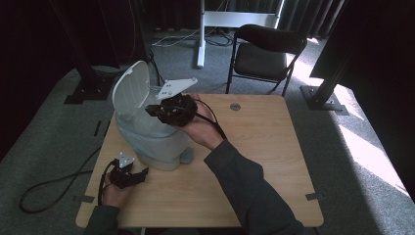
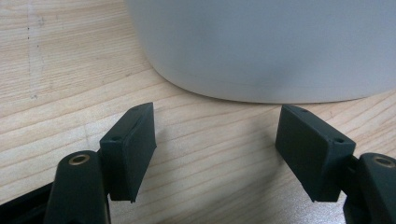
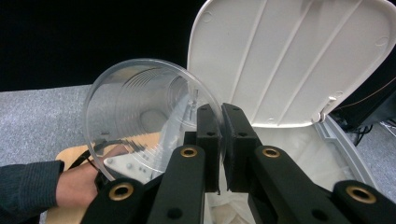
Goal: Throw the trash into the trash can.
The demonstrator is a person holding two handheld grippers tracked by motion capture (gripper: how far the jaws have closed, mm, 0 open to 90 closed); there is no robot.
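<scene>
The clear ribbed plastic cup point(image 3: 140, 112) looks thin and glossy; the pale grey plastic bin point(image 1: 156, 139) and its ridged white lid point(image 3: 299, 56) are smooth and matt; the light wooden table point(image 1: 264, 147) shows fine grain, perhaps laminate; the black jaw pads point(image 2: 130, 144) seem rubbery
</scene>
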